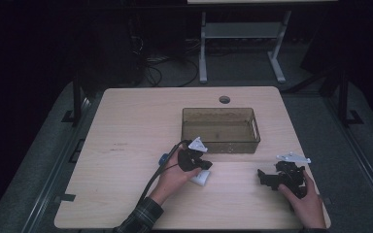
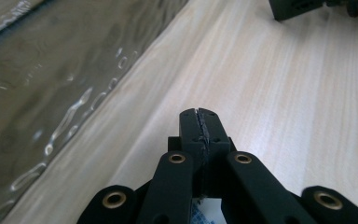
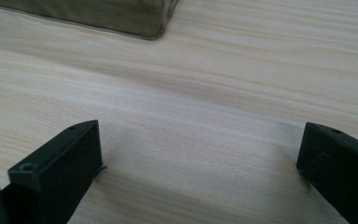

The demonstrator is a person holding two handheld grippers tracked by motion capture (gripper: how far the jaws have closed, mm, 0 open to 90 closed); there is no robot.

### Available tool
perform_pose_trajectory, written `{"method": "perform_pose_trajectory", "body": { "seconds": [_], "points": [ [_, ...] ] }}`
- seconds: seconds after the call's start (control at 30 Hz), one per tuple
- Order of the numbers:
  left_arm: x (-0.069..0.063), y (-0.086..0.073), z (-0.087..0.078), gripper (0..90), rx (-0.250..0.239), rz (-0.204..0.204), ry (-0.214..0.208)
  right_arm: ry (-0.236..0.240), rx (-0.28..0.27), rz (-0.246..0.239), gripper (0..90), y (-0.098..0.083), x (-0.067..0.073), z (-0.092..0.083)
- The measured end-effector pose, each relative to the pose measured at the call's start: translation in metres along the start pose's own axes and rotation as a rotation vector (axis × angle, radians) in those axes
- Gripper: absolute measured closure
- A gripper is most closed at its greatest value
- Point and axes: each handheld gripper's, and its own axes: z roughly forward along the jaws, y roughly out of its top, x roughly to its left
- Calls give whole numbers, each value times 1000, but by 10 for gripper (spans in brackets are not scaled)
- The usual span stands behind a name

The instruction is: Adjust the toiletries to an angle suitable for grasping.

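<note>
we count one bin (image 1: 221, 129) far | one white packet (image 1: 201, 176) under our left gripper (image 2: 199, 113), clenched empty | right gripper (image 3: 198, 154) released | one table (image 1: 126, 145)

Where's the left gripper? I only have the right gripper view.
Observer: In the high view the left gripper is just in front of the bin's near wall, pointing along it.
Operator: Open or shut?
Observer: Shut. In the left gripper view its fingers meet, with nothing between the tips.
Operator: Any item near it?
Observer: A small white object lies on the table just below the gripper's body.
</note>
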Motion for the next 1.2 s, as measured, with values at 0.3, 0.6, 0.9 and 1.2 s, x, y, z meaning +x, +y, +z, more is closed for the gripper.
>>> {"method": "perform_pose_trajectory", "body": {
  "seconds": [0.3,0.6,0.9,1.2],
  "points": [
    [-7,-9,-7,900,10,2,-27,0,0,0,0,0,0,0],
    [-13,-17,-16,900,15,13,-57,0,0,0,0,0,0,0],
    [-21,-28,-27,900,25,16,-80,0,0,0,0,0,0,0],
    [-26,-40,-36,900,33,18,-83,0,0,0,0,0,0,0]
  ]
}}
